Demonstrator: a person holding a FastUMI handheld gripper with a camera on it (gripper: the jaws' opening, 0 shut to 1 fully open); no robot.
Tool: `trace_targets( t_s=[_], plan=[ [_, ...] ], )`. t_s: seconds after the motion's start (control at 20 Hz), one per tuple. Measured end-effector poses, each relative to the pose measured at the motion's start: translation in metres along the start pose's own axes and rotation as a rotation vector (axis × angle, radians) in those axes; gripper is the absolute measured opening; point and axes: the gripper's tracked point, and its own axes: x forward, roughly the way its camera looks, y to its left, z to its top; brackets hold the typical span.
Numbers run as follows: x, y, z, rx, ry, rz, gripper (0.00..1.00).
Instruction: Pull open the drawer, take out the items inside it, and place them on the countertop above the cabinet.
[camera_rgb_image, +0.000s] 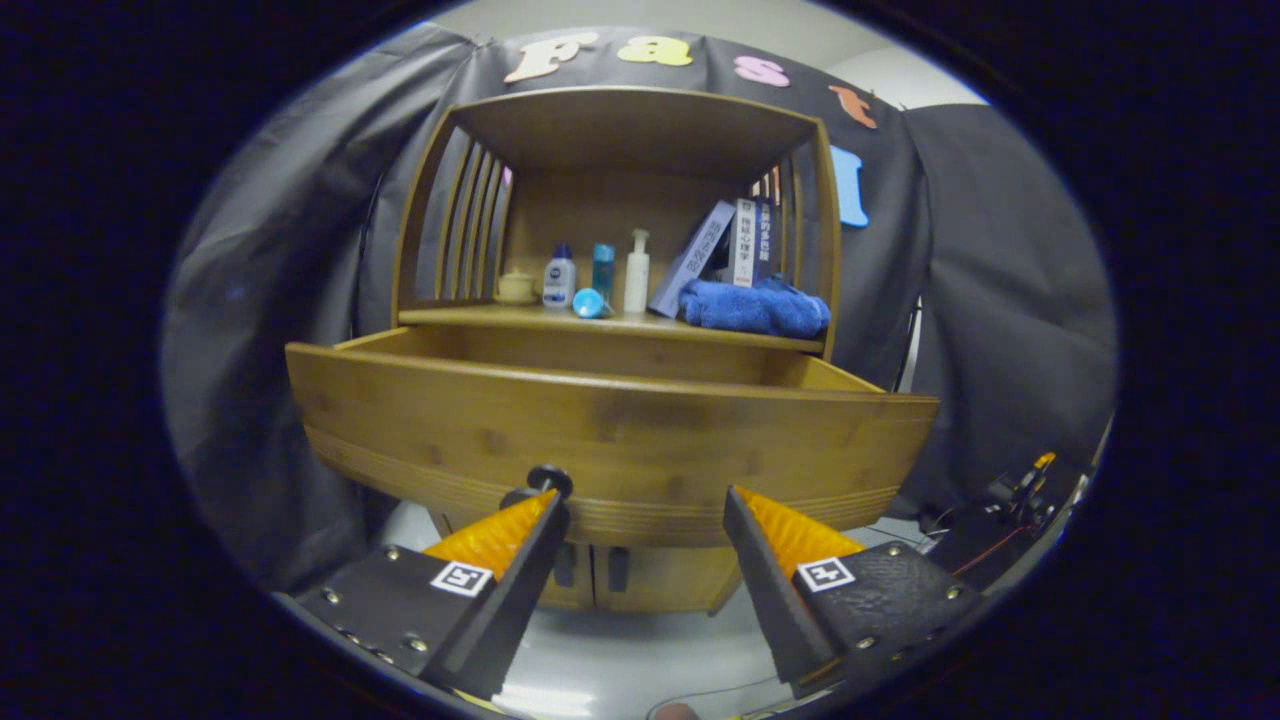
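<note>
My gripper (645, 505) stands released, fingers spread wide with nothing between them.

Just ahead, the drawer (610, 420) is pulled out of the cabinet (620, 575). Its dark knob (548, 480) sits at the tip of my left finger, at about 11 o'clock from the gripper's middle; contact cannot be confirmed. The drawer front is stiff bamboo-like board, and I judge it to be rigid and fairly slick; the knob is the only sound hold.

The drawer's contents are hidden below the front edge from this low angle. I judge I must rise over that rim and descend from 12 o'clock.

Beyond, the countertop (480, 316) carries a small jar (516, 287), bottles (558, 277), books (740, 245) and a blue towel (755, 308). Open room is scarce there, mainly along the front edge.
</note>
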Motion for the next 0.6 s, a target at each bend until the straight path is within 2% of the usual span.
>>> trace_targets(
  t_s=[0.35, 0.45, 0.6],
  plan=[
    [0.002, 0.002, 0.004, 0.043, 0.000, 0.033, 0.97],
    [0.001, 0.020, 0.006, 0.052, -0.012, 0.082, 0.98],
    [0.004, 0.035, 0.001, 0.016, 0.010, 0.108, 0.98]
  ],
)
